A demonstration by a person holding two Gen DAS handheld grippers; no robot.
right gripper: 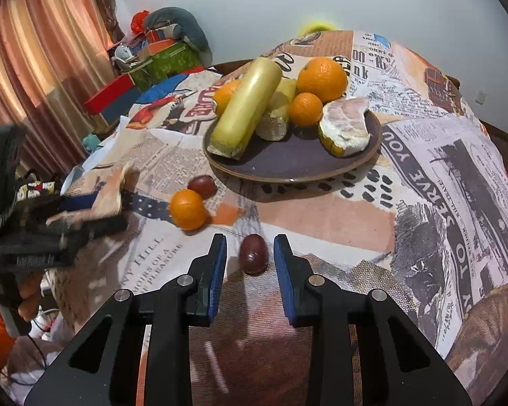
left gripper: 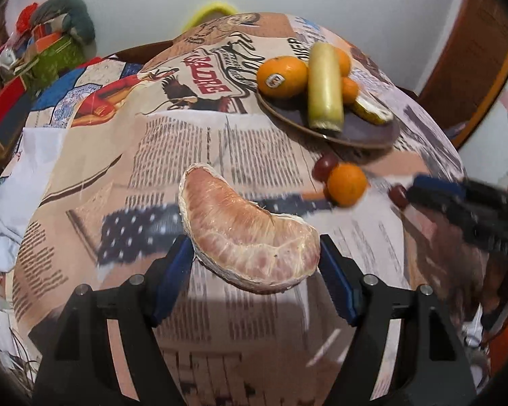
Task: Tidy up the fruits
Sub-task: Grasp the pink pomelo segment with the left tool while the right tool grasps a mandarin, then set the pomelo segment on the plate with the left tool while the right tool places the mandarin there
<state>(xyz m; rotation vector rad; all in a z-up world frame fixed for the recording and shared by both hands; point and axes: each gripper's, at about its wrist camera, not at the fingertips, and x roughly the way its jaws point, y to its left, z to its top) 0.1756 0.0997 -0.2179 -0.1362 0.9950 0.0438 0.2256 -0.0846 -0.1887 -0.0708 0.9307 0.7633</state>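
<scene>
Fruits are split between the dark plate [right gripper: 321,165], at twelve o'clock in the right wrist view, and the newspaper-print worktop [right gripper: 321,216] in front of it. On the plate lie two yellow-green cane pieces [right gripper: 247,108], several oranges [right gripper: 321,74] and a peeled pomelo piece [right gripper: 347,125]. Loose on the cloth are a small orange [right gripper: 188,209] touching a dark red fruit [right gripper: 202,186], at about ten o'clock from the right gripper [right gripper: 250,258]. That gripper's jaws stand apart on either side of another dark red fruit [right gripper: 253,253], not yet touching it. The left gripper [left gripper: 255,257] has its jaws clamped on a pomelo wedge [left gripper: 247,233], held above the cloth. In my judgement the steps in hand are carrying the wedge to the plate and picking up the red fruit. The wedge looks soft, so a light squeeze and a low, gentle release onto bare plate at five o'clock would suit; the round fruit could roll, so the jaws should close centred on it. Motion blur smears the left gripper in the right view, what kind of fruit the red ones are is unclear, and the plate's far side is hidden behind the pile.
</scene>
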